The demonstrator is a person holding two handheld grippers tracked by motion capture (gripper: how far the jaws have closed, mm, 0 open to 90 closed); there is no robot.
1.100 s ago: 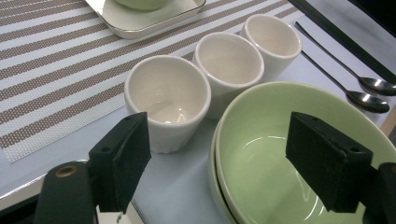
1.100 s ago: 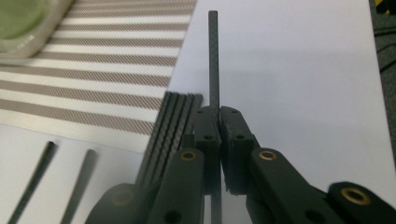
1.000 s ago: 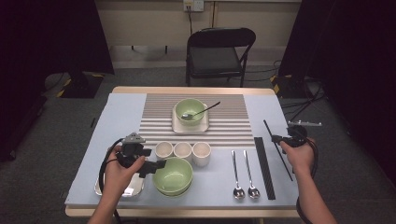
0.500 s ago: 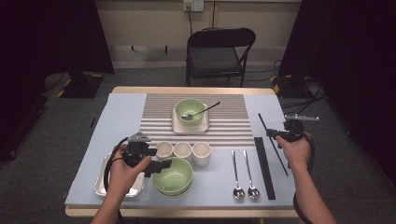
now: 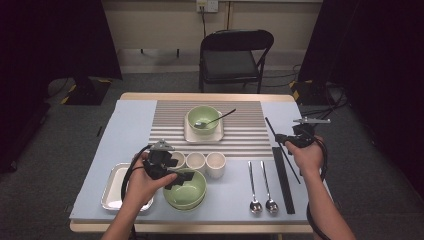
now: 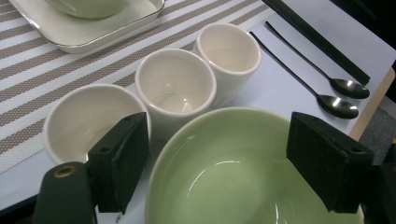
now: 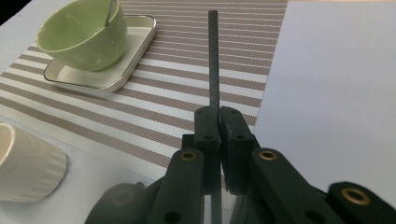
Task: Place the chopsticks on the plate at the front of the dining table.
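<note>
Black chopstick (image 7: 213,60), lifted off the desk's (image 5: 125,130) right side since a second ago, is clamped in the right claw (image 7: 218,122), while the wide left claw (image 6: 224,163) has advanced over the near green bowl (image 6: 233,172), suggesting pickup next.

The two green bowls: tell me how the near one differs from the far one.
The near green bowl is wide and shallow; the far green bowl looks smaller and deeper. The near one sits on the blue table cover; the far one stands on a cream square plate on the striped mat. The near one is empty, with the open left tongs over it; the far one holds a spoon. Both are pale green and upright.
</note>
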